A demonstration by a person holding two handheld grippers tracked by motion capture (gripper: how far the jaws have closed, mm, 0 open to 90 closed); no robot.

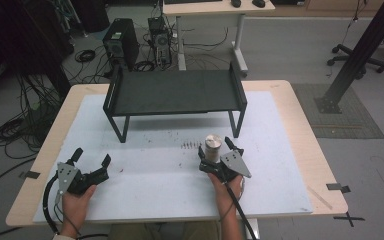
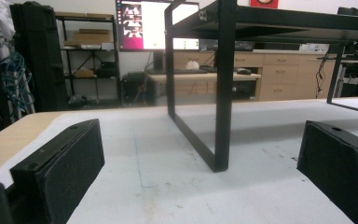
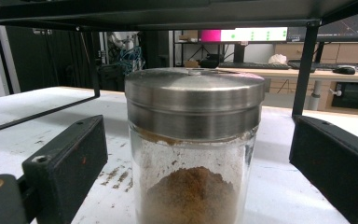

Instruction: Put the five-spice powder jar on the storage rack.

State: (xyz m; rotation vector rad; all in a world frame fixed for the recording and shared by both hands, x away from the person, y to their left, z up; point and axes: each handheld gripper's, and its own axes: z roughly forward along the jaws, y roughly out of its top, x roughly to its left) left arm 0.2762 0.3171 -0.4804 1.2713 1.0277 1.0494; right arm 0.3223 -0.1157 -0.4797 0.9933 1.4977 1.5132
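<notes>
Right gripper (image 1: 217,153), jaws apart, straddles an ungrasped spice jar (image 3: 193,144) on the worktop (image 1: 180,170); left gripper (image 1: 91,160) rests gaping, empty.

Both grippers low; L gripper (image 1: 91,158) & R gripper (image 1: 215,147) jaws spread.

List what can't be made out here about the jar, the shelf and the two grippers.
- Jar base: cut off by the bottom edge of the right gripper view; in the high view the right gripper covers it.
- Contact between the jaws and the glass: gaps show on both sides, but the high view is too small to confirm.
- Shelf top: cut off by the left gripper view's upper edge.
- Left gripper: jaws wide apart, nothing between them.
</notes>
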